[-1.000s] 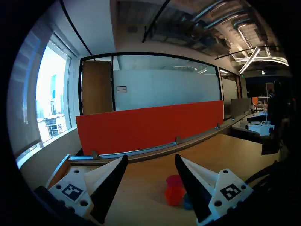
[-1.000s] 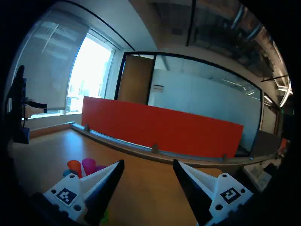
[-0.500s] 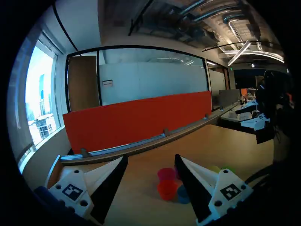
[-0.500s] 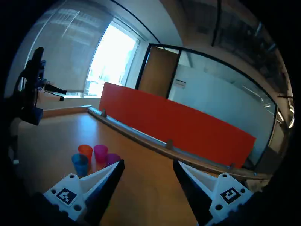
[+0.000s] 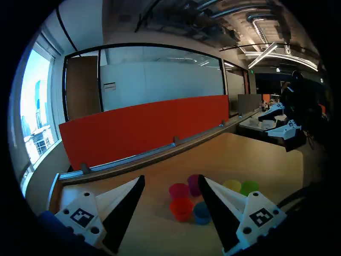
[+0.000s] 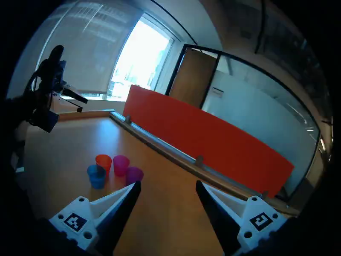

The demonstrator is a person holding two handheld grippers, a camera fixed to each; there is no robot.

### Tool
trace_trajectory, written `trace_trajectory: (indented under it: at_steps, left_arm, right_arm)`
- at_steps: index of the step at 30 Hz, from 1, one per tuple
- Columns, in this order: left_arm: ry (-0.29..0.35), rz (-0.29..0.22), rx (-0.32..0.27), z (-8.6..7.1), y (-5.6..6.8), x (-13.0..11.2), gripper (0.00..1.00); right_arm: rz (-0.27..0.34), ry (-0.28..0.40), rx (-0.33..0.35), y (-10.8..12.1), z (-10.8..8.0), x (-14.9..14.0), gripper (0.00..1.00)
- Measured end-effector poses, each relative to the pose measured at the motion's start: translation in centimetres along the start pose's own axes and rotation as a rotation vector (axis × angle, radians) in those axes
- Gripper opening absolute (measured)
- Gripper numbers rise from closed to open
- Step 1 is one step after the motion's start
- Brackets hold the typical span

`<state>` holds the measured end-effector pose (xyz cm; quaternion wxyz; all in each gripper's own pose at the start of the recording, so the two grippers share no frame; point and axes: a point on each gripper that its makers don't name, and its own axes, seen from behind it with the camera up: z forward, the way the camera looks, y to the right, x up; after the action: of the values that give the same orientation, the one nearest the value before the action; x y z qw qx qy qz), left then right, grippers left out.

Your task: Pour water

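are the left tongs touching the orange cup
Apart. The right gripper view shows the left tongs held up in the air, with a clear gap to the orange cup standing on the table.

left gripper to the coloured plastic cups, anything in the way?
Nothing visible. Bare wooden tabletop lies between the open left gripper and the small orange plastic cup at the cluster's near edge.

Daylight from the window (image 6: 140, 59) blows out white and lays a soft sheen on the surface (image 6: 64, 145); ceiling strip lights (image 5: 273, 53) glow; straight lines bow toward the edges.
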<state>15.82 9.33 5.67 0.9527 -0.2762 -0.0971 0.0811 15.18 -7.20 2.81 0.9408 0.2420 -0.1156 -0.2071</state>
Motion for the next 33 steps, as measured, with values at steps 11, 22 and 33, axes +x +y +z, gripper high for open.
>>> trace_trajectory:
  at_steps: [11, 22, 33]
  left_arm:
    - [-0.044, 0.045, -0.063, 0.5, 1.3, -0.5, 0.92]
    - [-0.082, 0.071, -0.111, 1.2, 2.2, -1.4, 0.92]
    - [-0.092, 0.092, -0.137, 1.8, 2.9, -1.8, 0.92]
  right_arm:
    - [-0.07, -0.045, 0.05, -0.8, 0.5, -0.3, 1.0]
    - [-0.135, -0.089, 0.076, -1.1, 0.7, -0.7, 1.0]
    - [0.017, -0.149, 0.147, -2.8, 1.1, -1.5, 1.0]
